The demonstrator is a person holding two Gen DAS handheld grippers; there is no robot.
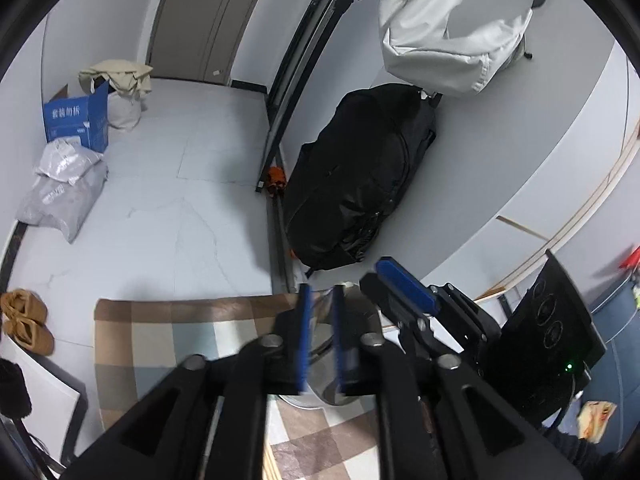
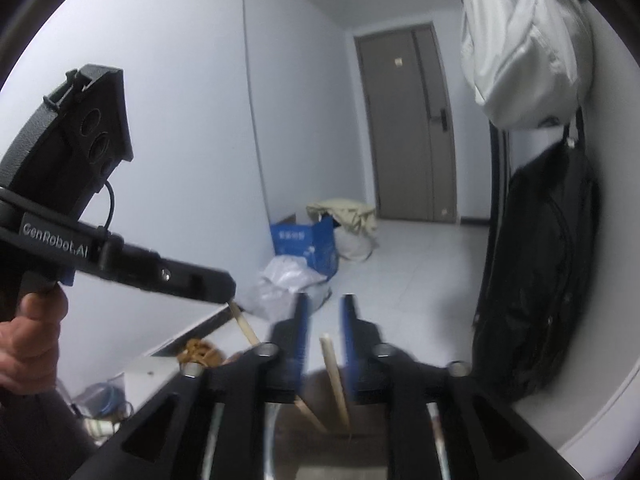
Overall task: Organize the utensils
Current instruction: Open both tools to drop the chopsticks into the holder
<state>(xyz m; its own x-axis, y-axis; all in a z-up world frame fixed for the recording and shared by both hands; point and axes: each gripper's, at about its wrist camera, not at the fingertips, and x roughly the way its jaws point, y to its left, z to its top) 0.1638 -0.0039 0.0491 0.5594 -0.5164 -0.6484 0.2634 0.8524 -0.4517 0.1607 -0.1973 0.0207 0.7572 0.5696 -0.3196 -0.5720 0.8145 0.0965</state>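
In the left wrist view my left gripper point(image 1: 320, 300) has its blue pads slightly apart over a metal container point(image 1: 320, 376) on a checked cloth point(image 1: 160, 340); nothing shows between them. The right gripper point(image 1: 404, 284) reaches in from the right beside it. In the right wrist view my right gripper point(image 2: 323, 316) is slightly open with a wooden chopstick point(image 2: 334, 376) standing between its fingers, untouched by the pads. A second chopstick point(image 2: 246, 326) leans left, its top under the left gripper point(image 2: 192, 276). Both sticks stand in a container below, mostly hidden.
A black bag point(image 1: 360, 176) leans on the wall past the table edge, with a white garment point(image 1: 448, 28) hanging above. A blue box point(image 1: 78, 122), grey parcels point(image 1: 64, 192) and slippers point(image 1: 26, 320) lie on the floor.
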